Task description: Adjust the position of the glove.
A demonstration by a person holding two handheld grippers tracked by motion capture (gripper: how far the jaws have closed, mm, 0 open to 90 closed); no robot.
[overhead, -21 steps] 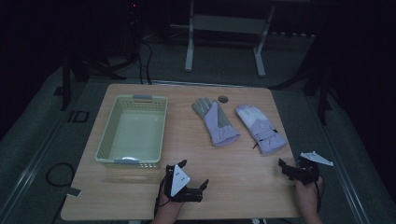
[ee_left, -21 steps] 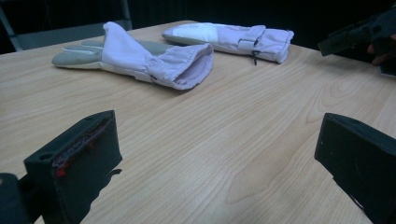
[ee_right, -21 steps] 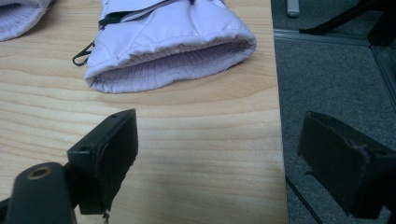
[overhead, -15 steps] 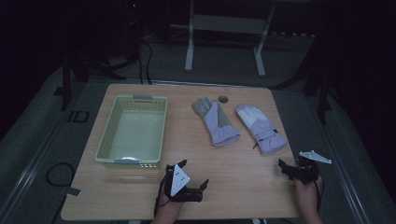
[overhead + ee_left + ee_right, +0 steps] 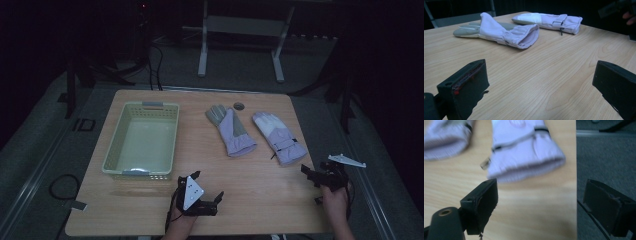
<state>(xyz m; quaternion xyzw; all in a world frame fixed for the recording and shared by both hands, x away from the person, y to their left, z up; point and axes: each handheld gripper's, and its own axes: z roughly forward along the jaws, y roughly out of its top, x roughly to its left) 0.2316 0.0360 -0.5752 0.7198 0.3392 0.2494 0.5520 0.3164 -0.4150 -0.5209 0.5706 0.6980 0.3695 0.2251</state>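
Nearest you, your left gripper (image 5: pixel 212 197) sits low at the front edge of the table (image 5: pixel 260 200), jaws spread wide with nothing between them. In the left gripper view it looks straight across bare wood at the open cuff of the near glove (image 5: pixel 499 32). Off to the right, your right gripper (image 5: pixel 312 176) hovers at the table's right edge, jaws also spread and empty, and the right gripper view puts the cuff of the far-right glove (image 5: pixel 524 150) just ahead of it, blurred.

Mid-table, both gloves lie flat side by side: the left glove (image 5: pixel 230 130) grey palm up, the right glove (image 5: pixel 279 137) just beside it, not touching. Further left, the pale basket (image 5: pixel 115 150) stands empty, well apart from the gloves.

So by my read, nothing is done yet: no glove gripped, none in the basket. Both pickups and both drops are still ahead, and your right gripper looks closest to a first grab.
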